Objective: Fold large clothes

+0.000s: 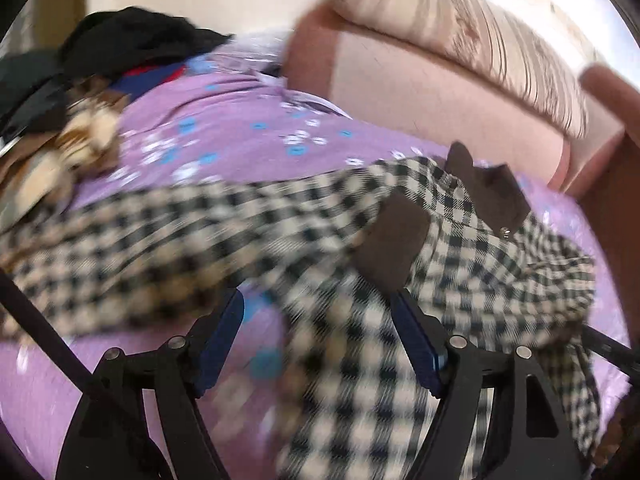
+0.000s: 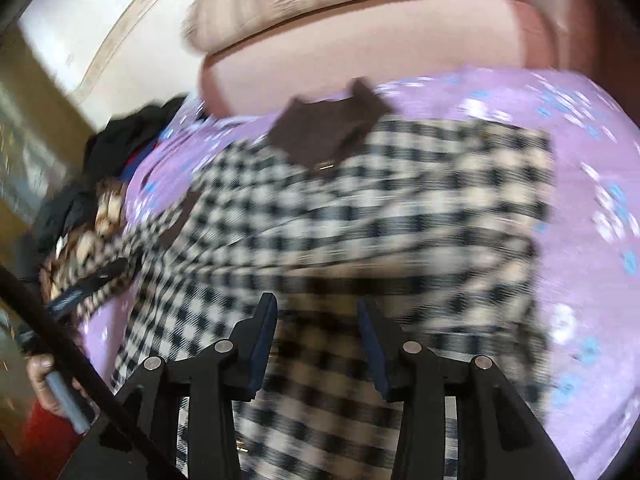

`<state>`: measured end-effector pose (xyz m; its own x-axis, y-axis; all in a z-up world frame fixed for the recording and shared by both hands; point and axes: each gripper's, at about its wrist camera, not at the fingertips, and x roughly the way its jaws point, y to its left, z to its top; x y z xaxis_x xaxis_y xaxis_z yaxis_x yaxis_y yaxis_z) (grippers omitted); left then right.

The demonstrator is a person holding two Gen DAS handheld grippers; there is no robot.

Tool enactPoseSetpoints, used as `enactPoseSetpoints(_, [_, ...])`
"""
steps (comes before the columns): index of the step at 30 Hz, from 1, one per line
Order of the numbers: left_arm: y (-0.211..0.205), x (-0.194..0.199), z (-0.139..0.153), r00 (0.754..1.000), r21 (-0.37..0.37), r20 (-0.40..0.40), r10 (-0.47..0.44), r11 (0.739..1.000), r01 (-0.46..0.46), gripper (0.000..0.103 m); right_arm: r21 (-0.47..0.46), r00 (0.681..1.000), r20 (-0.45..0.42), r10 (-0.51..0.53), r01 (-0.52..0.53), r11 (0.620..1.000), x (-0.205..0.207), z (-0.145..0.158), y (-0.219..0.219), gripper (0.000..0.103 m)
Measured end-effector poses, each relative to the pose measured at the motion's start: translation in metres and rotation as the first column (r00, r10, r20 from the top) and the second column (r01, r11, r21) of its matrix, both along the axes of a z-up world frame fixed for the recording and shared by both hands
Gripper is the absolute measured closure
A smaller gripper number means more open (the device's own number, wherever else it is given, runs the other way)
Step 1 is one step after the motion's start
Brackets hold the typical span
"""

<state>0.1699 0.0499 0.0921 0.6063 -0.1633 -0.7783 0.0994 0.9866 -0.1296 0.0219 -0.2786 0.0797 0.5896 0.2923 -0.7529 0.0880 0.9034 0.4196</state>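
Motion blur smears most of both views. In the left wrist view the checked garment [image 1: 304, 232] loses its pattern toward the left, and its lower part runs off the bottom edge behind the left gripper [image 1: 320, 344]. The heap of dark clothes [image 1: 132, 36] at the far end of the bed is too soft to sort into separate pieces — a brown-and-cream patterned item [image 1: 80, 136] beside it is likewise unreadable. In the right wrist view the purple floral sheet [image 2: 600, 240] is streaked, and a hand [image 2: 44, 376] at the lower left is cut by the frame — what it grips is only partly shown.
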Motion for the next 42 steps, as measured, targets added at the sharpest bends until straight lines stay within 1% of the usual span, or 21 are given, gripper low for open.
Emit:
enactPoseSetpoints(3, [-0.03,0.034,-0.011,0.999,0.024,-0.027,-0.04,0.999,0.041,0.028,-0.004,0.999,0.019,-0.04,0.041,0.999,-0.011,0.003,-0.023,0.058])
enactPoseSetpoints(6, [-0.054,0.056,-0.022,0.995,0.098,-0.049,-0.081,0.991,0.086,0.031,-0.026,0.997,0.036,-0.064,0.065,0.998,-0.019,0.003,-0.039,0.058])
enactPoseSetpoints(7, [-0.061,0.061,-0.028,0.992,0.116,-0.082,-0.097,0.988,0.107,0.06,-0.028,0.997,0.038,-0.073,0.074,0.997,-0.02,0.002,-0.044,0.058])
enactPoseSetpoints(8, [-0.066,0.066,-0.034,0.986,0.127,-0.132,-0.106,0.984,0.123,0.085,-0.026,0.996,0.038,-0.074,0.075,0.997,-0.02,0.002,-0.048,0.058])
enactPoseSetpoints(9, [-0.068,0.067,-0.035,0.985,0.148,-0.149,-0.091,0.982,0.114,0.097,-0.025,0.997,0.039,-0.073,0.074,0.997,-0.019,0.002,-0.048,0.058])
enactPoseSetpoints(12, [-0.06,0.06,-0.02,0.995,0.133,-0.09,-0.046,0.989,0.058,0.099,-0.05,0.997,0.057,-0.058,0.06,0.997,-0.013,0.007,-0.047,0.058])
enactPoseSetpoints(14, [-0.045,0.058,-0.015,0.996,0.084,-0.084,0.008,0.996,-0.001,0.1,-0.073,0.996,0.074,-0.048,0.054,0.996,-0.009,0.012,-0.045,0.058])
enactPoseSetpoints(17, [-0.025,0.062,-0.024,0.988,0.102,-0.098,0.117,0.989,-0.107,0.103,-0.12,0.996,0.077,-0.041,0.05,0.992,0.005,0.012,-0.037,0.058])
enactPoseSetpoints(19, [-0.017,0.065,-0.036,0.978,0.144,-0.122,0.167,0.978,-0.149,0.103,-0.184,0.997,0.055,-0.062,0.071,0.98,0.019,0.004,-0.034,0.058])
enactPoseSetpoints(21, [-0.01,0.064,-0.039,0.978,0.109,-0.112,0.176,0.98,-0.164,0.103,-0.222,0.996,0.031,-0.088,0.093,0.971,0.028,-0.005,-0.034,0.058])
enactPoseSetpoints(24, [-0.014,0.061,-0.036,0.984,0.138,-0.102,0.147,0.982,-0.132,0.103,-0.205,0.993,-0.028,-0.118,0.11,0.972,0.038,-0.026,-0.042,0.058])
enactPoseSetpoints(26, [-0.014,0.056,-0.032,0.985,0.131,-0.107,0.132,0.984,-0.118,0.103,-0.189,0.988,-0.078,-0.134,0.118,0.975,0.042,-0.043,-0.046,0.058])
enactPoseSetpoints(29, [-0.002,0.039,-0.018,0.986,0.097,-0.099,0.135,0.987,-0.126,0.102,-0.217,0.989,-0.063,-0.133,0.117,0.969,0.04,-0.041,-0.043,0.058])
enactPoseSetpoints(30, [0.002,0.034,-0.012,0.986,0.09,-0.091,0.137,0.988,-0.129,0.097,-0.233,0.989,-0.069,-0.129,0.11,0.966,0.04,-0.039,-0.041,0.058])
enactPoseSetpoints(32, [0.02,0.011,0.006,0.986,0.059,-0.063,0.152,0.987,-0.148,0.079,-0.248,0.991,-0.064,-0.12,0.101,0.964,0.037,-0.028,-0.037,0.058])
enactPoseSetpoints(33, [0.031,-0.002,0.015,0.984,0.057,-0.043,0.173,0.984,-0.17,0.058,-0.248,0.993,-0.04,-0.113,0.1,0.964,0.031,-0.018,-0.032,0.058])
enactPoseSetpoints(34, [0.042,-0.014,0.023,0.98,0.057,-0.018,0.196,0.979,-0.195,0.042,-0.254,0.994,-0.017,-0.104,0.097,0.962,0.026,-0.008,-0.027,0.058])
enactPoseSetpoints(36, [0.074,-0.044,0.04,0.964,0.062,0.052,0.261,0.963,-0.264,0.038,-0.274,0.998,0.022,-0.065,0.068,0.959,0.019,0.012,-0.011,0.057])
enactPoseSetpoints(38, [0.105,-0.063,0.049,0.944,0.098,0.081,0.321,0.94,-0.328,0.037,-0.298,0.999,0.039,-0.007,0.018,0.954,0.016,0.026,0.011,0.057])
enactPoseSetpoints(41, [0.156,-0.086,0.057,0.893,0.142,0.111,0.435,0.883,-0.448,0.037,-0.321,0.992,0.051,0.119,-0.096,0.942,0.016,0.042,0.065,0.054])
enactPoseSetpoints(42, [0.175,-0.094,0.058,0.867,0.15,0.123,0.483,0.854,-0.498,0.037,-0.326,0.986,0.052,0.16,-0.134,0.936,0.016,0.045,0.085,0.054])
